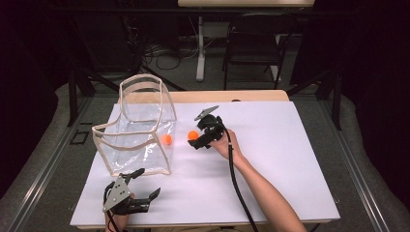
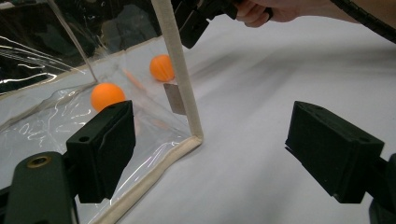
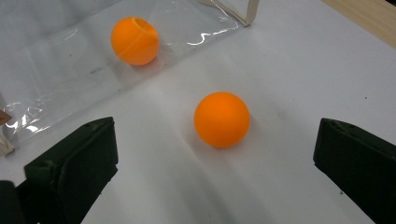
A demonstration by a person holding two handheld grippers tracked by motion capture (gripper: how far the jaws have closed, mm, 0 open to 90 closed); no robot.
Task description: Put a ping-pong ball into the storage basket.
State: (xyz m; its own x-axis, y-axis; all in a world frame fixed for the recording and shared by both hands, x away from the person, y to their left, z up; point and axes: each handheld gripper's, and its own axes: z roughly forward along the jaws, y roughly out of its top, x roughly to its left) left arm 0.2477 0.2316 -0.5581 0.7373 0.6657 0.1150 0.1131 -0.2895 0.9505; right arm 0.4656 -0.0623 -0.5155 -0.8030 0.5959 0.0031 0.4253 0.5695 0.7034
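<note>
A clear plastic bag [image 1: 138, 121] with beige trim stands on the white table, mouth up. One orange ball [image 1: 167, 139] lies inside it near the right wall. A second orange ball [image 1: 193, 135] rests on the table just outside that wall. My right gripper [image 1: 197, 140] is open, its jaws on either side of this outside ball [image 3: 222, 119] without touching it; the bagged ball [image 3: 135, 40] shows beyond, through the plastic. My left gripper [image 1: 146, 183] is open and holds nothing, near the front edge below the bag's corner [image 2: 194, 137]. It faces the inside ball [image 2: 108, 95].
The white sheet [image 1: 275, 159] stretches bare to the right of the right forearm. A wooden strip [image 1: 251, 95] runs along the table's far edge. Beyond it stand a dark chair [image 1: 256, 43] and a white table leg [image 1: 199, 48], with cables on the floor.
</note>
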